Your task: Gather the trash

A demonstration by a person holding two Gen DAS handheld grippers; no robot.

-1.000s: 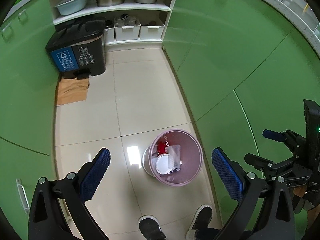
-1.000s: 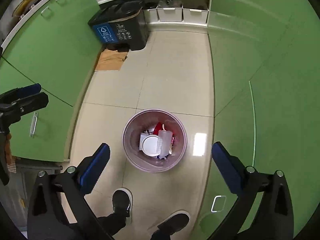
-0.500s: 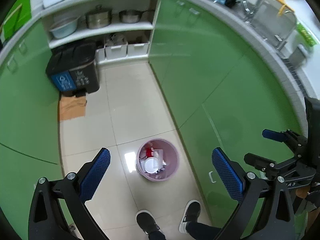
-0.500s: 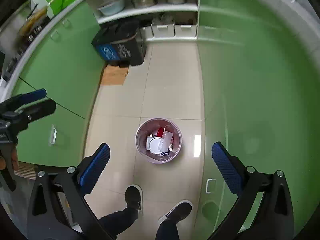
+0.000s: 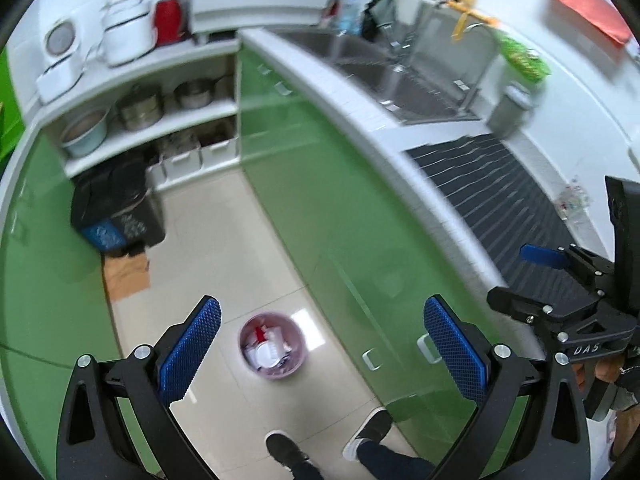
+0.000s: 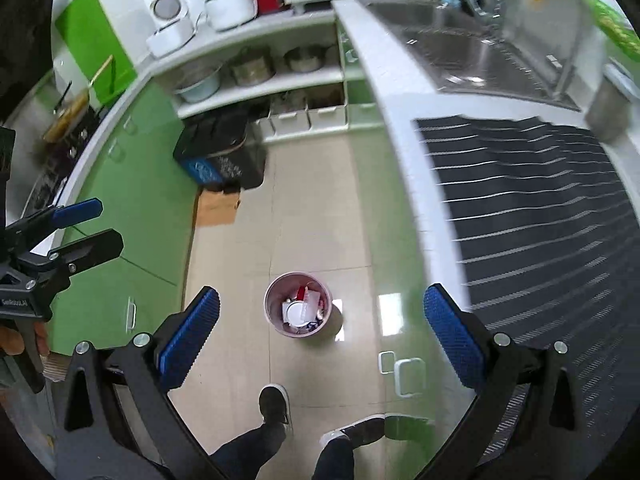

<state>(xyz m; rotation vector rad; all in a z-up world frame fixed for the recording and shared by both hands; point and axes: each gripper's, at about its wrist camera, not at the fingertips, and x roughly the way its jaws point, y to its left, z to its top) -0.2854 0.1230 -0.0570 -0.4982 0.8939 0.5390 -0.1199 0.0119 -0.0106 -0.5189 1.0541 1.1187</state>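
A kitchen aisle is seen from high above through two gripper cameras, both pointed down at a tiled floor (image 5: 224, 240) between green cabinets (image 5: 320, 200). In the left wrist view, the left gripper (image 5: 322, 344) is held wide apart, its blue-padded fingers (image 5: 188, 348) spread at the 8 and 4 o'clock positions with nothing between them. The right gripper (image 6: 320, 340) is likewise spread wide and empty in the right wrist view. The task's thing, a pink trash bin (image 5: 273, 346), is set on the floor far below, framed between the left gripper's fingers slightly toward 7 o'clock of centre; white and red rubbish is seen inside it. In the right wrist view the same bin (image 6: 298, 304) is found just below centre, again between the fingers. The person's shoes (image 6: 274, 402) are seen at 6 o'clock, near the bin. At 10 o'clock in the left view a black sorting bin (image 5: 116, 212) with a blue label is stood against the cabinets, with a flat piece of cardboard (image 5: 126, 276) just beside it. Open shelves (image 5: 160, 120) with pots are seen at 11 o'clock. A steel sink (image 5: 400, 76) is set into the white counter at 1 o'clock, and a dark ribbed mat (image 6: 540, 216) is laid on the counter at 3 o'clock in the right view. Some blur is present throughout.
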